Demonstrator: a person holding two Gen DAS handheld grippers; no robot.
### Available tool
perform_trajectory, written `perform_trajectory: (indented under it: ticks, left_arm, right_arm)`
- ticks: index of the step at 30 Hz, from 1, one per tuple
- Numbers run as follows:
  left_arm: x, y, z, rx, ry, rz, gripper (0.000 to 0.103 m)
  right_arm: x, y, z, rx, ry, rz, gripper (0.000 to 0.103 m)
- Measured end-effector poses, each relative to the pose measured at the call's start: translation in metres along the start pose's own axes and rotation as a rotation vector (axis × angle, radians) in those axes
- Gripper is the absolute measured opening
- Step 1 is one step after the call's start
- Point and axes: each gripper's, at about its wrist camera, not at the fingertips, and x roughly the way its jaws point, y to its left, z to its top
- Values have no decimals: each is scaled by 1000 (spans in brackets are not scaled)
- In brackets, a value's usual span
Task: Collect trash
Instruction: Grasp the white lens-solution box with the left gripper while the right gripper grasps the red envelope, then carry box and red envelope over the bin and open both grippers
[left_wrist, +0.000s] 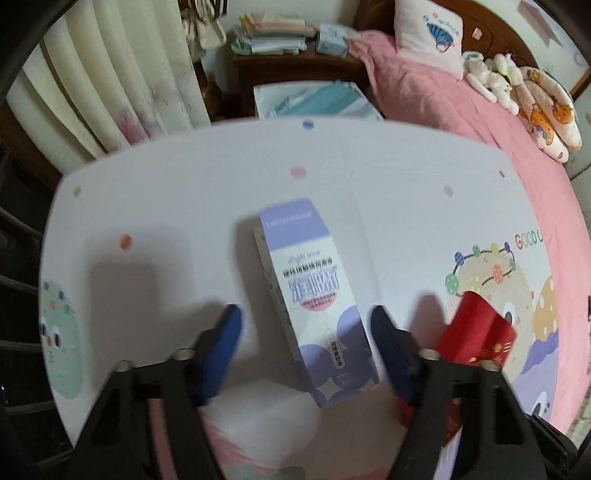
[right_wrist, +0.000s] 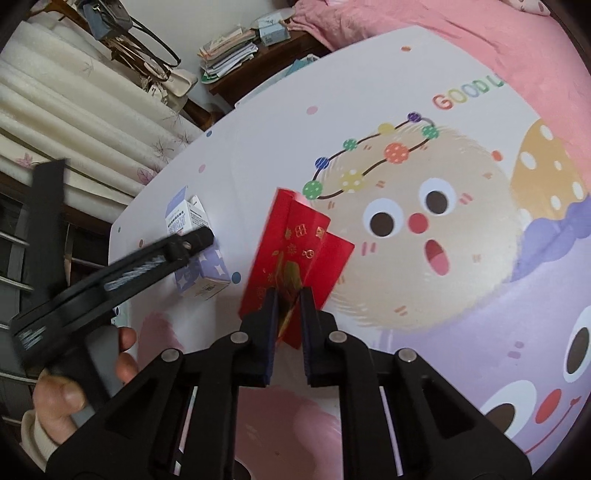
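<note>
Black linkage arms fill the bottom of both views. From the right wrist camera, the right gripper (right_wrist: 288, 295) has its blue-padded fingers drawn narrow and pinching the lower edge of a red envelope (right_wrist: 299, 251) — glossy red paper with gold print, creased and folded, its upper part fanning out over the table. The left wrist camera shows only a blurred red strip of that envelope (left_wrist: 476, 332), half hidden behind the left gripper's right-hand finger.

Between the fingers of the left gripper (left_wrist: 306, 328), which stand wide apart with table showing on both sides, lies a small cardboard box (left_wrist: 314, 295): a long rectangular carton, white and lilac with dark printed characters, lying flat. The pads do not touch it. In the right wrist view the same box (right_wrist: 192, 221) is partly covered by the left gripper's black finger crossing in front of it, and a hand (right_wrist: 66, 391) with a cream sleeve grips that tool's handle at the lower left — something the left camera cannot see.

Both items rest on a smooth white tabletop (left_wrist: 184, 206) printed with coloured dots and cartoon faces. Beyond its far edge stand a clear bin of blue face masks (left_wrist: 317, 99), a wooden nightstand (left_wrist: 295, 66) stacked with papers, pleated cream curtains (left_wrist: 122, 74), and a bed with a fuzzy pink blanket (left_wrist: 443, 99) and plush toys.
</note>
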Motion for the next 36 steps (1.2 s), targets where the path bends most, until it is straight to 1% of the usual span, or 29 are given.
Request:
perform_trajectory:
  ticks: [1, 2, 3, 5, 9, 13, 16, 18, 22, 27, 28, 30, 31, 36]
  left_arm:
    - [3, 1, -1, -8, 10, -14, 52]
    - [5, 2, -3, -19, 17, -29, 46]
    - [5, 2, -5, -23, 7, -33, 44]
    - [2, 1, -11, -19, -11, -30, 35]
    - [-16, 3, -29, -19, -41, -59, 34]
    - [-47, 4, -60, 12, -70, -70, 34]
    - [-73, 2, -92, 35, -79, -86, 34]
    - [-90, -2, -119, 47, -87, -93, 34]
    - [-123, -10, -178, 39, -89, -107, 34]
    - [-167, -21, -267, 16, -110, -82, 34]
    - [-172, -22, -281, 8, -113, -79, 34]
    - [-184, -30, -321, -15, -120, -67, 34]
    - [-190, -33, -340, -22, -123, -59, 34]
    - [-208, -52, -432, -56, -129, -40, 34]
  right_arm:
    - [-5, -1, -1, -2, -6, -2, 7]
    - [-9, -4, -2, -4, -12, -2, 7]
    - [-14, -5, -4, -10, -14, -6, 7]
    - [-20, -8, -8, -19, -16, -10, 7]
    - [-31, -14, -19, -24, -18, 6, 6]
    - [-50, -22, -39, -26, -19, 39, 6]
    - [-67, -29, -56, -35, -16, 64, 5]
    - [-80, -34, -70, -43, -16, 85, 5]
    - [-107, -45, -98, -67, -12, 128, 5]
    - [-151, -65, -142, -144, 0, 185, 5]
    - [-162, -71, -153, -162, 2, 199, 5]
    - [-181, -82, -174, -189, 4, 222, 5]
    - [-193, -92, -189, -208, 4, 237, 5]
    - [-232, -127, -251, -272, 26, 272, 5]
